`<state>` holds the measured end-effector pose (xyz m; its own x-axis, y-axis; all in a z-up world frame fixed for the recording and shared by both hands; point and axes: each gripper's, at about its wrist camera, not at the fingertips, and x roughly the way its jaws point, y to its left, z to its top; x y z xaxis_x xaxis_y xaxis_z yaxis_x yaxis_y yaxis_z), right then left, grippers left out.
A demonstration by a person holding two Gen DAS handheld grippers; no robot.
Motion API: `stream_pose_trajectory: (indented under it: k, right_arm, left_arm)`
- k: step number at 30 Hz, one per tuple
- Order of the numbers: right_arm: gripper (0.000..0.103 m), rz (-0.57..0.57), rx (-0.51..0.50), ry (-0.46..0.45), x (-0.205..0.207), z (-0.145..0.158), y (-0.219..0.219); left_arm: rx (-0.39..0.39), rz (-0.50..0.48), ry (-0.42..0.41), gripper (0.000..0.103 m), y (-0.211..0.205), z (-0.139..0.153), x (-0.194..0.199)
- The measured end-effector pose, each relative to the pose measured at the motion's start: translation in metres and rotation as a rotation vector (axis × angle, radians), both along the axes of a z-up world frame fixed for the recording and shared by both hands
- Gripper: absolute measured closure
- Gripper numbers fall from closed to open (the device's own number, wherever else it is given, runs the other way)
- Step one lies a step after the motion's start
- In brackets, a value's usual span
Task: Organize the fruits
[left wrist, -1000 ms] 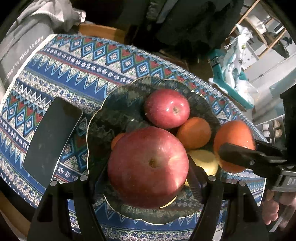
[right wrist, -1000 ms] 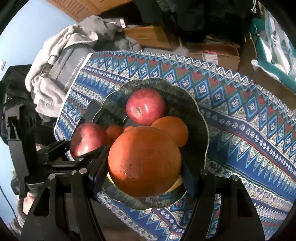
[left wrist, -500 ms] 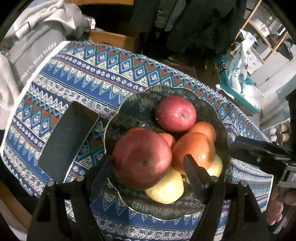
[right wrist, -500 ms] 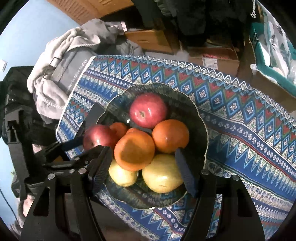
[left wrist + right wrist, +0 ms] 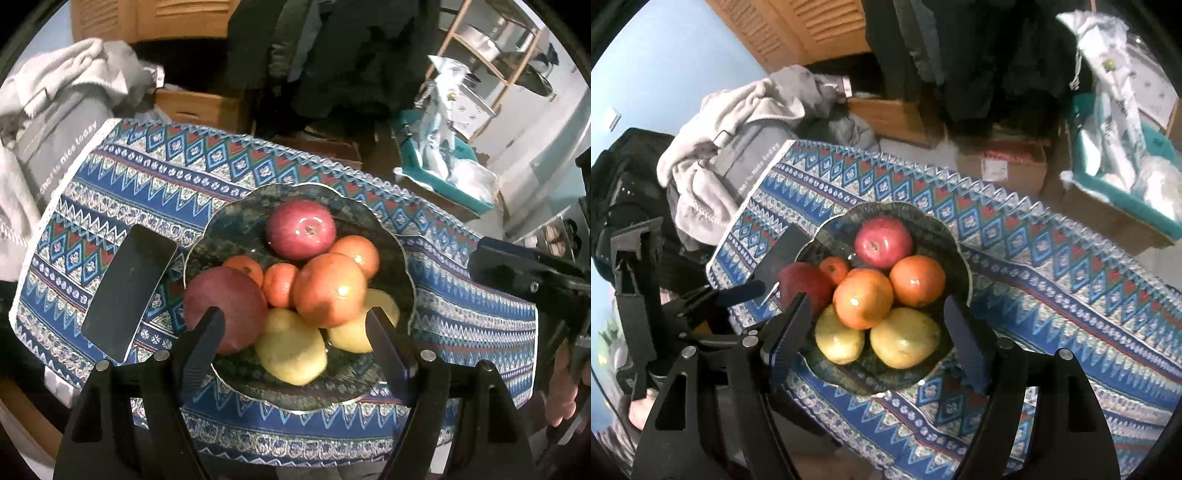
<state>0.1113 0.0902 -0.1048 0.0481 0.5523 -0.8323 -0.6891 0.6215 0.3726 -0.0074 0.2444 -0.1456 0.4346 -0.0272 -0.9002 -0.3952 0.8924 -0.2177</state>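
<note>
A dark scalloped glass bowl [image 5: 236, 225] [image 5: 953, 240] on the patterned tablecloth holds two red apples, several oranges and two yellow fruits. A red apple [image 5: 221, 306] [image 5: 803, 282] lies at the bowl's left edge. A big orange [image 5: 328, 290] [image 5: 862, 297] rests on top of the pile. My left gripper [image 5: 295, 328] is open and empty, raised above the near side of the bowl. My right gripper [image 5: 875, 328] is open and empty, also raised above the bowl's near side.
A black phone [image 5: 129, 288] lies on the tablecloth [image 5: 147, 173] left of the bowl. Grey clothing [image 5: 738, 114] is piled beyond the table's left end. Cardboard boxes [image 5: 1008, 162] and a teal bin [image 5: 1126, 192] stand on the floor behind.
Both grippers opened and let go: the left dropped its red apple at the bowl's left, the right its big orange on the pile. Both then pulled back and up.
</note>
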Motion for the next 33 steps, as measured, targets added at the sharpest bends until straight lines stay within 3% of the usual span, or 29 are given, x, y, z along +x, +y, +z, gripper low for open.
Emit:
stream_pose_trajectory:
  k: [5, 13, 15, 25, 33]
  right_arm:
    - [0.026, 0.003, -0.001, -0.063, -0.009, 0.018, -0.024]
    - [0.026, -0.049, 0.035, -0.088, -0.013, 0.047, -0.071]
    - [0.026, -0.057, 0.041, -0.103, -0.015, 0.057, -0.083]
    - [0.025, -0.136, 0.118, -0.173, -0.020, 0.098, -0.137]
    - [0.025, -0.154, 0.150, -0.198, -0.025, 0.102, -0.168]
  left_arm:
    - [0.033, -0.027, -0.029, 0.023, -0.011, 0.024, -0.008]
    - [0.063, -0.085, -0.089, 0.022, -0.038, 0.065, -0.011]
    - [0.069, -0.108, -0.117, 0.018, -0.047, 0.076, -0.013]
    - [0.199, -0.163, -0.221, 0.014, -0.083, 0.121, -0.022]
    - [0.226, -0.163, -0.261, 0.009, -0.093, 0.139, -0.026]
